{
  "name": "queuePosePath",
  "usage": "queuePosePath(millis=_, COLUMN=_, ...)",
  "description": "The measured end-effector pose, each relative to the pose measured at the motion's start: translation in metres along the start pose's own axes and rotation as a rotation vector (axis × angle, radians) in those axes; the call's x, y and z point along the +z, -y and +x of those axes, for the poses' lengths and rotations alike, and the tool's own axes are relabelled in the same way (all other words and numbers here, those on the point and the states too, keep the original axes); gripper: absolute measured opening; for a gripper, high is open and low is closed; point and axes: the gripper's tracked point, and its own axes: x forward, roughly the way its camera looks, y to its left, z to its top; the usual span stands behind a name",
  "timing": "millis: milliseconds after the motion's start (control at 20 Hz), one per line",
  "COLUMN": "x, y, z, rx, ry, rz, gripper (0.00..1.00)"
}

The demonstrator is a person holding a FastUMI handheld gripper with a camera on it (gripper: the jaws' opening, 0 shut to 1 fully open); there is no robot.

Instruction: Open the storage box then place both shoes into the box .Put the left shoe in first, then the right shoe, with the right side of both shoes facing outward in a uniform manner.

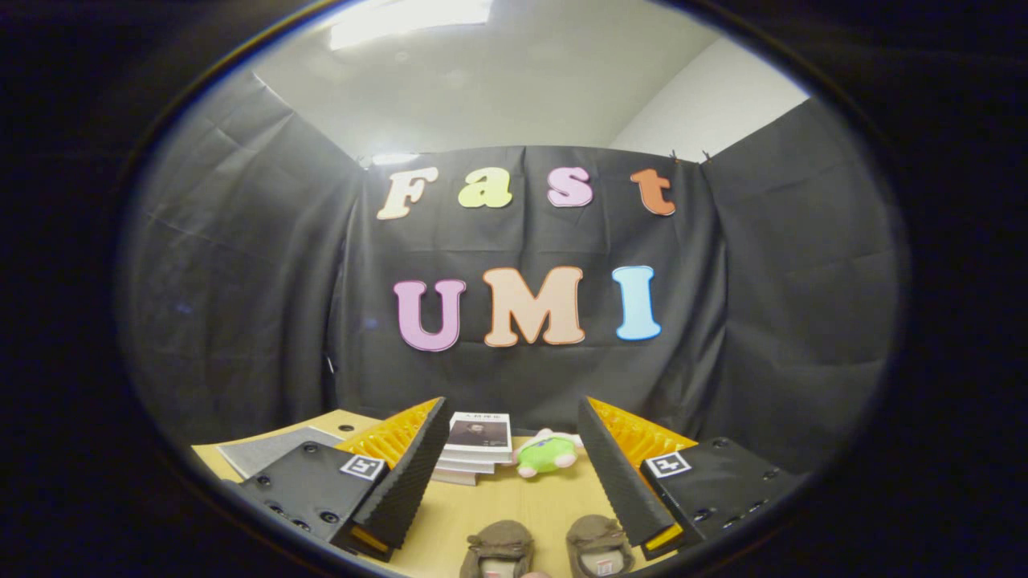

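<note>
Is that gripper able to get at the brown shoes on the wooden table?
Probably yes. The gripper is open, and the two brown shoes lie side by side on the wooden table between its fingers, with nothing in the way.

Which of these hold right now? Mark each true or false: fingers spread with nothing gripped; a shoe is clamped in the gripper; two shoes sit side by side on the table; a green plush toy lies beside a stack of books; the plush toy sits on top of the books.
1. The gripper is spread, gripping nothing: true.
2. A shoe is clamped: false; both brown shoes lie free between the fingers.
3. Shoes side by side on the wooden table: true.
4. Green plush toy beside the stack of books: true.
5. Toy on the books: false; it rests on the table.
</note>
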Motion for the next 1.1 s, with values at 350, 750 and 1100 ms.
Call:
queuePosePath(millis=350, x=-0.015, y=-0.004, z=0.003, rx=0.047, ry=-0.051, rz=0.045, gripper=1.0)
queuePosePath(millis=750, x=-0.063, y=-0.047, z=0.003, rx=0.257, ry=-0.272, rz=0.387, gripper=0.99)
queuePosePath(millis=1100, x=-0.113, y=-0.095, z=-0.012, rx=0.409, ry=-0.558, rz=0.782, gripper=0.99)
